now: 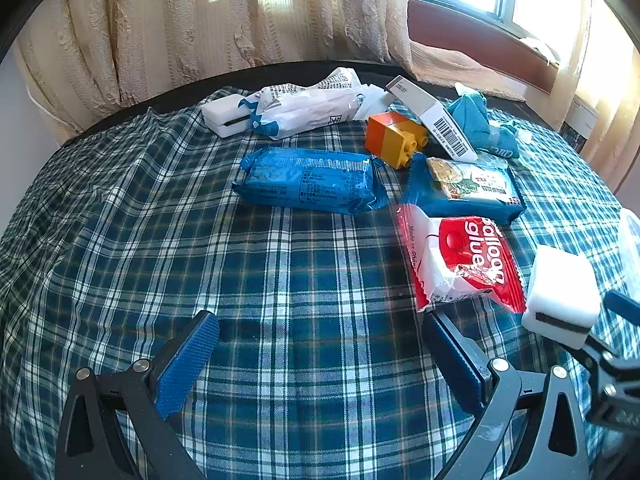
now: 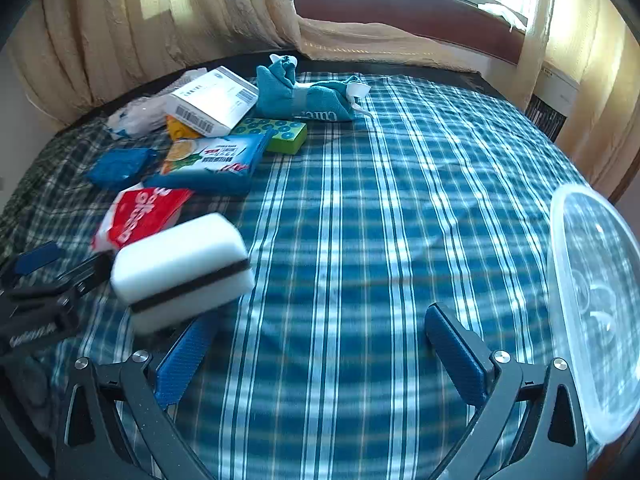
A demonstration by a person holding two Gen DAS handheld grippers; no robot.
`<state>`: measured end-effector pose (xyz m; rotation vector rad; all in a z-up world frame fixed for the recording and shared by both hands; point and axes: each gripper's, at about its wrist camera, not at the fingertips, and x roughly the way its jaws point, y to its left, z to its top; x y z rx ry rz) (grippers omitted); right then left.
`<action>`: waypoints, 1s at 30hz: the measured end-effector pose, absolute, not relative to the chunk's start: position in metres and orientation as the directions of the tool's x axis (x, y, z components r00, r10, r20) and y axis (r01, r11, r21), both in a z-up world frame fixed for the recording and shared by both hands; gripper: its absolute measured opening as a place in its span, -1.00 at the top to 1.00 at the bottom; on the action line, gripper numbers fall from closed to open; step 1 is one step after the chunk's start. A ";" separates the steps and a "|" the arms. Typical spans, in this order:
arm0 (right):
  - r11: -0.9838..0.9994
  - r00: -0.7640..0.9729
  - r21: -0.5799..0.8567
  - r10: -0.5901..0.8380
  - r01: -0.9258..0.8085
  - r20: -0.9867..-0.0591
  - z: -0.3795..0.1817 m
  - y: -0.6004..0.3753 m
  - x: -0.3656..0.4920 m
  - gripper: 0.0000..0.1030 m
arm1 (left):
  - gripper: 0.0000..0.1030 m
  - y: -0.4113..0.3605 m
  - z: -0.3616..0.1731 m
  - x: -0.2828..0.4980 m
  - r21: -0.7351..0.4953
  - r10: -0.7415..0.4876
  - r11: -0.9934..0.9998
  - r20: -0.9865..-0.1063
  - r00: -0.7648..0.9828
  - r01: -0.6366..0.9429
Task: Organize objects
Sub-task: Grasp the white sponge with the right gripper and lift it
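Two grippers over the blue plaid cloth (image 1: 304,280), both spread wide, nothing between the fingers. Left gripper (image 1: 320,344) hovers near the red-and-white "balloon glue" packet (image 1: 460,264), its right fingertip just beside the packet's near edge. Right gripper (image 2: 320,340) sits right of it; a white sponge block with a dark band (image 2: 180,272) lies just beyond its left finger, can't tell if touching. Same block shows at right in the left view (image 1: 562,296).

Pile on the far left of the cloth: blue wrapped packet (image 1: 312,180), blue noodle-type pack with food picture (image 1: 464,188) touching the glue packet's far edge, orange/yellow toy brick (image 1: 396,138), white barcode box (image 1: 432,116) leaning over the brick, teal cloth bundle (image 2: 304,96) at far side, green pad with teal dots (image 2: 276,132) just near of it, white printed plastic bag (image 1: 312,108) lying over a second white block (image 1: 224,116).

Clear plastic container (image 2: 596,304) at the right edge, well apart from the pile.
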<state>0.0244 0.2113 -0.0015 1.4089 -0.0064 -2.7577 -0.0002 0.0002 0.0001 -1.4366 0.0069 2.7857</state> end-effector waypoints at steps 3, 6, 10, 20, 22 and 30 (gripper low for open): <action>-0.997 -0.589 0.060 -0.074 0.044 -0.805 0.002 0.214 0.034 -0.99 | -1.00 -0.001 0.001 0.001 -0.009 0.020 -1.000 -0.818 -0.575 -0.023; -0.994 -0.600 0.088 -0.112 0.069 -0.792 0.008 0.211 0.040 -0.86 | -1.00 -0.005 0.004 0.004 -0.044 0.044 -0.999 -0.812 -0.582 -0.015; -0.989 -0.617 0.083 -0.143 0.126 -0.774 0.017 0.197 0.043 -0.85 | -0.99 -0.016 0.009 0.006 -0.078 0.046 -0.997 -0.796 -0.603 0.028; -0.973 -0.613 0.070 -0.193 0.219 -0.766 0.022 0.162 0.038 -0.83 | -0.99 -0.027 0.016 0.008 -0.096 0.026 -0.993 -0.768 -0.640 0.075; -0.971 -0.612 0.076 -0.201 0.225 -0.765 0.023 0.159 0.039 -0.83 | -0.99 -0.031 0.016 0.007 -0.103 0.021 -0.990 -0.770 -0.638 0.093; -0.970 -0.592 0.109 -0.220 0.217 -0.775 0.018 0.144 0.034 -0.83 | -0.99 -0.031 0.019 0.010 -0.083 -0.007 -0.991 -0.754 -0.657 0.106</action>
